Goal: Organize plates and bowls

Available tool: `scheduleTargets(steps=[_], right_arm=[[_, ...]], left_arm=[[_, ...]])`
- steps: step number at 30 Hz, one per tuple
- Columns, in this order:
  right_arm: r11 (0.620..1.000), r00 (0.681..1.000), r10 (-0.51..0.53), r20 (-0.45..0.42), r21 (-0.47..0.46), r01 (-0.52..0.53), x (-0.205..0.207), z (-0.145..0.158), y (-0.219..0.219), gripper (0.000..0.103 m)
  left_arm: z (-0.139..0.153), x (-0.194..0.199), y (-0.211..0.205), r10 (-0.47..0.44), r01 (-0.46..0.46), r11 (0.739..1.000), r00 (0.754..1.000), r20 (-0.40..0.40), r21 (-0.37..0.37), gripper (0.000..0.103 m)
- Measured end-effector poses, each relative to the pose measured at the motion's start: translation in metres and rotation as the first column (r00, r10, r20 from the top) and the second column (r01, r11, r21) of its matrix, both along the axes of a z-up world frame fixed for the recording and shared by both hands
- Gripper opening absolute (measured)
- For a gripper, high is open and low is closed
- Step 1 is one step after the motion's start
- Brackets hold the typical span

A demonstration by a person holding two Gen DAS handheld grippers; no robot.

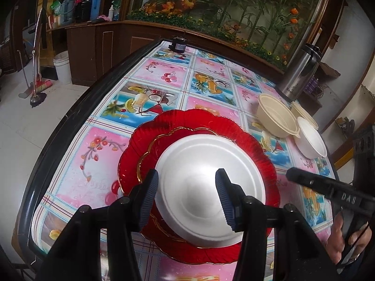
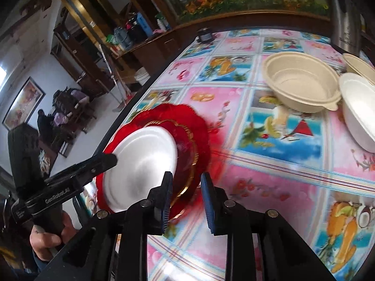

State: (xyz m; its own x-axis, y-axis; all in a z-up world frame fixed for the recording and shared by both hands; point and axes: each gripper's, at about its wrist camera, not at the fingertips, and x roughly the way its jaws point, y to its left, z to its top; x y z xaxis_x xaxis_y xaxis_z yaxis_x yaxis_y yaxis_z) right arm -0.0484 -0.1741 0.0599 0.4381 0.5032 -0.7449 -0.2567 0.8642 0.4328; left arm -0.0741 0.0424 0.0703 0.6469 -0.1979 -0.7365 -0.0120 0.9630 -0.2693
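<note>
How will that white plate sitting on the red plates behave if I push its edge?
The white plate looks like matte foam, so probably very light and easily dented. Resting on glossy red plates, it would likely slide or skate off rather than stay put.

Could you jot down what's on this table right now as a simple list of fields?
Stack: white plate on two red plates
Bowls: two beige bowls, one white bowl, grouped apart from the stack
Left gripper: open, above the white plate
Right gripper: open, nothing between its fingers
Table: fruit-pattern cloth
Also: steel flask
</note>
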Motion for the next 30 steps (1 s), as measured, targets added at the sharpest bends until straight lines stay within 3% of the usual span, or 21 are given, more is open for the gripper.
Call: scheduleTargets(steps=[7,11,12,15,19,23,25,28,30], right_arm=[[0.99,0.989,-0.144,0.018,-0.008,0.144,0.023,0.011,-0.052,0.027],[0.98,0.98,-0.185,0.066,-0.063,0.189,0.058,0.025,-0.065,0.028],[0.978,0.981,-0.181,0.064,-0.09,0.186,0.071,0.024,-0.064,0.033],[0.972,0.983,-0.183,0.031,-0.145,0.185,0.107,0.012,-0.061,0.034],[0.98,0.985,-0.146,-0.089,-0.152,0.132,0.137,-0.013,-0.06,0.034],[0.983,0.987,-0.065,-0.148,-0.179,0.037,0.114,-0.017,-0.056,0.035],[0.977,0.983,0.009,-0.182,-0.206,-0.047,0.087,-0.016,-0.054,0.041],[0.947,0.967,0.115,-0.229,-0.268,-0.176,0.034,-0.016,-0.052,0.045],[0.917,0.964,0.16,-0.214,-0.328,-0.225,-0.005,-0.009,-0.056,0.045]], left_arm=[[0.002,-0.001,-0.021,-0.053,0.053,0.999,0.999,0.0,0.01,0.051],[0.006,-0.004,-0.037,-0.087,0.086,0.996,0.996,0.01,0.024,0.055],[0.007,-0.005,-0.041,-0.095,0.094,0.995,0.995,0.011,0.026,0.056],[0.009,-0.008,-0.054,-0.13,0.129,0.99,0.991,0.014,0.048,0.057],[0.011,-0.011,-0.066,-0.168,0.167,0.984,0.986,0.015,0.067,0.058],[0.012,-0.011,-0.068,-0.182,0.18,0.981,0.983,0.017,0.065,0.058],[0.013,-0.011,-0.07,-0.189,0.187,0.981,0.982,0.017,0.06,0.058],[0.013,-0.012,-0.075,-0.21,0.209,0.977,0.978,0.018,0.047,0.058],[0.014,-0.013,-0.079,-0.227,0.226,0.974,0.974,0.018,0.033,0.058]])
